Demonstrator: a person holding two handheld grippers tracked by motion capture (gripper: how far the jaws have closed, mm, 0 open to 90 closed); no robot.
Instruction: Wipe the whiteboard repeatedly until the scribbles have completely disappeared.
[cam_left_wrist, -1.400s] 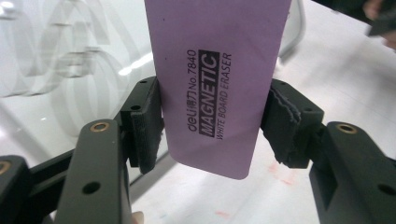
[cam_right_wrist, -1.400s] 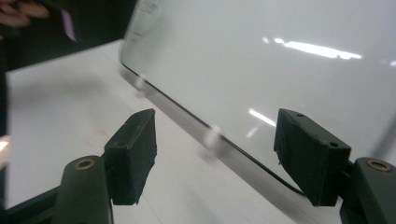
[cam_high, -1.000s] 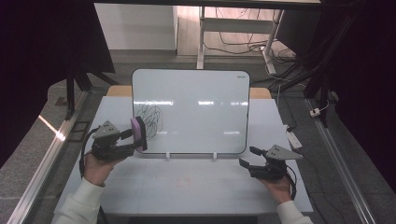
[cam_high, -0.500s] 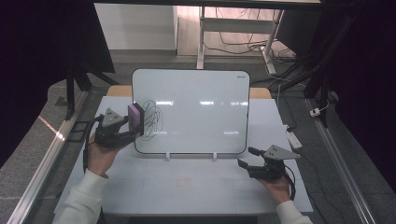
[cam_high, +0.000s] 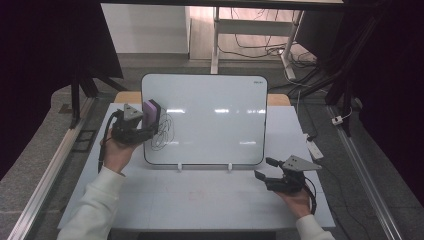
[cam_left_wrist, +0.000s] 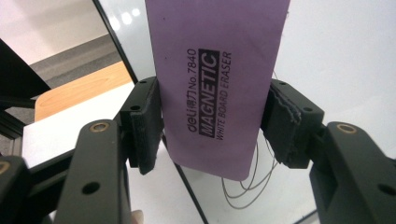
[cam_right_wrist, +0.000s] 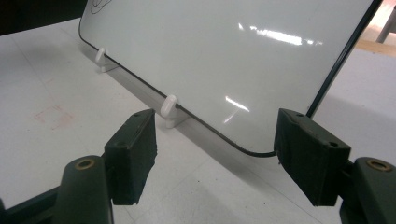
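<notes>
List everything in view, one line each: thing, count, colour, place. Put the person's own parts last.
whiteboard: 1, white with black edge, propped upright mid-table
scribble: 1, black, whiteboard's lower left
board feet: 2, white, under the whiteboard's bottom edge
eraser: 1, purple, clamped in left gripper at the whiteboard's left edge
table: 1, white, under everything
left gripper: 1, black, shut on eraser
right gripper: 1, black, open, low over table near the whiteboard's lower right corner

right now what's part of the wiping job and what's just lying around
In the job:
- left gripper, shut on the purple magnetic whiteboard eraser
- whiteboard
- black scribble on it

Lying about:
- right gripper, open, empty
- white power strip
- cables on the floor
</notes>
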